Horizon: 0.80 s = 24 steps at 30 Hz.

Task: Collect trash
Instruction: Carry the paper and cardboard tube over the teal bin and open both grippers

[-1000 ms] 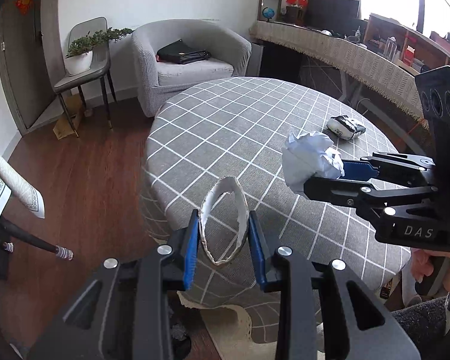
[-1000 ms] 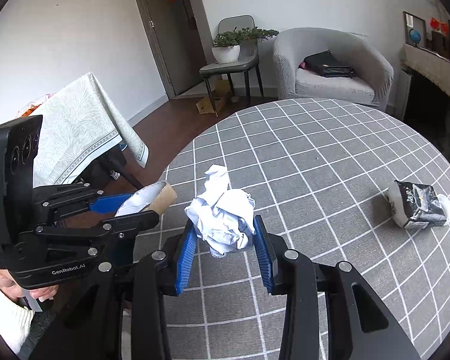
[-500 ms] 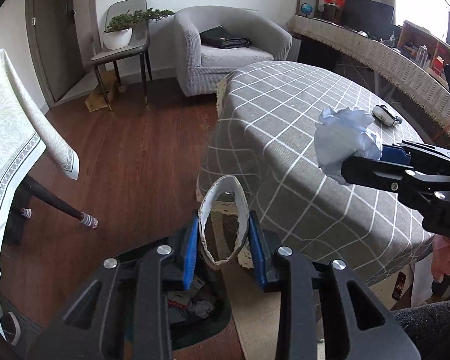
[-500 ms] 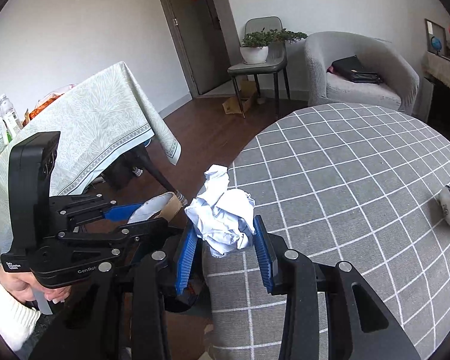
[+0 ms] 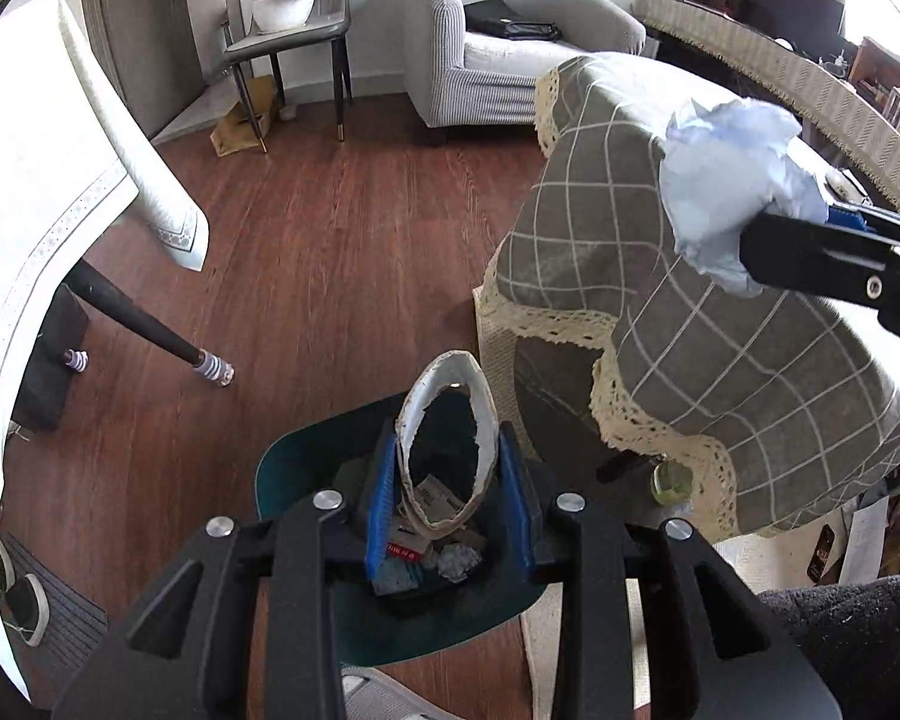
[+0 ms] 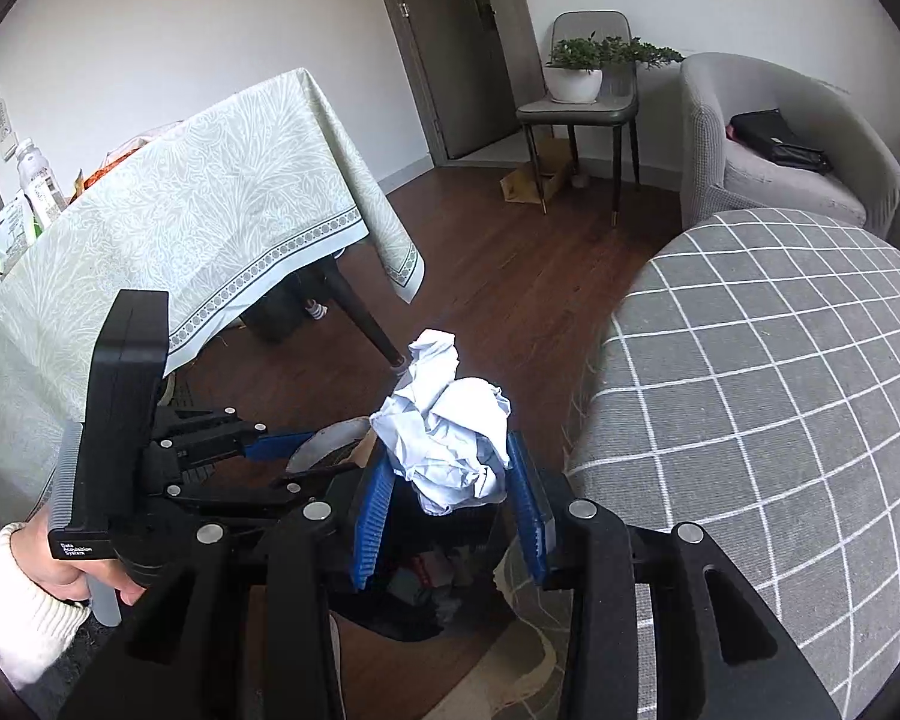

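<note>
Fingers of both grippers stayed clamped on trash, left on a squashed cup, right on crumpled paper, both over the bin, neither yet dropped

The left wrist view looks steeply down along its fingers into the bin close below, floor toward 12 o'clock. The right wrist view looks forward and down, table at 3 o'clock. Both share the bin, armchair and floor.
</note>
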Tool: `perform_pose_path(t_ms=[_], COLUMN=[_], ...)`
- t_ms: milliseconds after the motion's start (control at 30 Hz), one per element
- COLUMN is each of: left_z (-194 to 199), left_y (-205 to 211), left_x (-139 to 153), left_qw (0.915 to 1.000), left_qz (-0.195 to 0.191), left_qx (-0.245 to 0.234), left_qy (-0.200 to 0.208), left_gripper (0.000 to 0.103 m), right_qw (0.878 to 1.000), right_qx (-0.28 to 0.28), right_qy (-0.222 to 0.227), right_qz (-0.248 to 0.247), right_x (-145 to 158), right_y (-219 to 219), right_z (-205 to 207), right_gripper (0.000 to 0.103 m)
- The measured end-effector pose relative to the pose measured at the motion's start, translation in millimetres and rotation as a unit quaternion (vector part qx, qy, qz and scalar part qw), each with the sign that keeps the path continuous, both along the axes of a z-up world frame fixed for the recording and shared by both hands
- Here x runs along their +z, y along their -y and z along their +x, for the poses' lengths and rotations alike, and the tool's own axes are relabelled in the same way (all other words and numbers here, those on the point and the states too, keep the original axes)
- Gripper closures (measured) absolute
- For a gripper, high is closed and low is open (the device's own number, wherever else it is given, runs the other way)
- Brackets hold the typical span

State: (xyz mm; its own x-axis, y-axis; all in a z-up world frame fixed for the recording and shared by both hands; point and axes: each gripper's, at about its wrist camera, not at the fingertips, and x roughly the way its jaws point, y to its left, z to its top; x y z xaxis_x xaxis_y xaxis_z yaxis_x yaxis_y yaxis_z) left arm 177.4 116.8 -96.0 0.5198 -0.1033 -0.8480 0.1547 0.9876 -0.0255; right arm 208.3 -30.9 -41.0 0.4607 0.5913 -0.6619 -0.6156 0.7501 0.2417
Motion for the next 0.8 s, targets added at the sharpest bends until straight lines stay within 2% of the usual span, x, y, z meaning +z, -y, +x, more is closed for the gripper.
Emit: perform_pose_path(t_ms=[500,633,800], left_z=[-10,-11,-18], left_y=[-35,-42,-52], left_x=[-37,-44,-38], left_qw=[0.9977,0.9969,0.9980], left_qz=[0.020,0.013,0.012], left_qx=[-0.001,-0.001,0.002], left_qy=[-0.065,-0.078,-0.062], left_gripper=[0.067,0.053,0.042], right_qw=[0.999,0.999,0.998], right_qx=[0.022,0.029,0.033], right_qy=[-0.027,-0.033,-0.046], right_qz=[-0.023,-0.030,-0.040], right_x=[-21,-28,-38], right_y=[-53,-64,-77], right_z=[12,13,18], right_gripper=[0.065,0.065,0.065])
